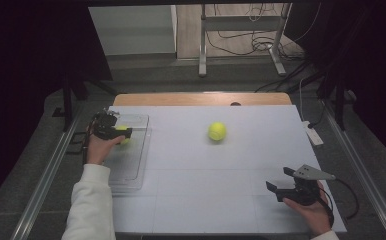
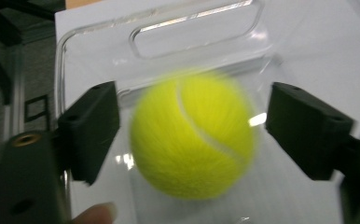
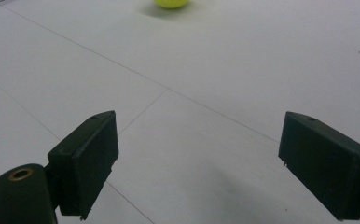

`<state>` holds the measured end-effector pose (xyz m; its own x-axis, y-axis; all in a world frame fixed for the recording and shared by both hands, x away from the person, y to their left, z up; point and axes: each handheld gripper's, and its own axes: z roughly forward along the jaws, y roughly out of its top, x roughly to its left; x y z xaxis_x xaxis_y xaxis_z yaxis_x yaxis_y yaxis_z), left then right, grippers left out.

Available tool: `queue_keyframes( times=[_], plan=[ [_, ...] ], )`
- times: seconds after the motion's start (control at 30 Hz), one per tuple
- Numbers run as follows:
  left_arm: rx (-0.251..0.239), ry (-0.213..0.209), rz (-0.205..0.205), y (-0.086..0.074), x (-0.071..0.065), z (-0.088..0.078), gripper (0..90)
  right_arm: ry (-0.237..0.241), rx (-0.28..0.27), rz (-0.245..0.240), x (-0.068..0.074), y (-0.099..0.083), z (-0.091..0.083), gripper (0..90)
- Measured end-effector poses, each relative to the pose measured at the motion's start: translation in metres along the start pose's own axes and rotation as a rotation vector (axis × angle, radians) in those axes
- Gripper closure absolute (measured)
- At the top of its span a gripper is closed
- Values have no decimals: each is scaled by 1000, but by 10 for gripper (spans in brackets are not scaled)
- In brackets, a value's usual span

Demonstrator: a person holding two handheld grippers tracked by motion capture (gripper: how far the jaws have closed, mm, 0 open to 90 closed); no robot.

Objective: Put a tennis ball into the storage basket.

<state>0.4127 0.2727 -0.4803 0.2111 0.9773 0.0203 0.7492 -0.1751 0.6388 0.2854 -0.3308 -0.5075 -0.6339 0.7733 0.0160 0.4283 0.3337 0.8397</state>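
A yellow tennis ball [image 2: 194, 137] sits blurred between the jaws of my left gripper [image 2: 193, 109], with a gap showing on each side, so the pads do not press it. Under it lies a clear plastic tray [image 2: 192, 28]. In the high view the left gripper [image 1: 117, 131] hovers over the far end of the tray [image 1: 131, 167] at the table's left, with the ball [image 1: 124, 135] at its tip. A second tennis ball [image 1: 217, 131] rests on the white table top, also seen from the right gripper view as a tennis ball [image 3: 171, 3]. My right gripper [image 1: 278, 178] [image 3: 197, 130] stands open at the front right, holding nothing.
The white sheet [image 1: 206, 190] covers the table, with a wooden edge [image 1: 201, 98] at the back. A small white device [image 1: 313, 134] lies by the right edge. Metal stand legs [image 1: 202, 60] and cables sit on the floor beyond.
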Motion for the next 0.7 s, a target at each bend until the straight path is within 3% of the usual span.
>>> queue_keyframes(
  times=[0.07, 0.27, 0.47, 0.7],
  plan=[
    [-17, 15, 5, 1, -2, -3, 126, -1, 0, 1, 0, 0, 0, 122],
    [-69, 7, 11, 4, -6, -11, 116, -2, -2, 0, 0, 0, -1, 122],
    [-142, -67, 16, 7, -12, -21, 123, -3, 1, 1, -1, 0, -1, 123],
    [-178, -140, 39, 9, -23, -26, 120, -2, 0, -3, 1, 0, 0, 122]
  ],
)
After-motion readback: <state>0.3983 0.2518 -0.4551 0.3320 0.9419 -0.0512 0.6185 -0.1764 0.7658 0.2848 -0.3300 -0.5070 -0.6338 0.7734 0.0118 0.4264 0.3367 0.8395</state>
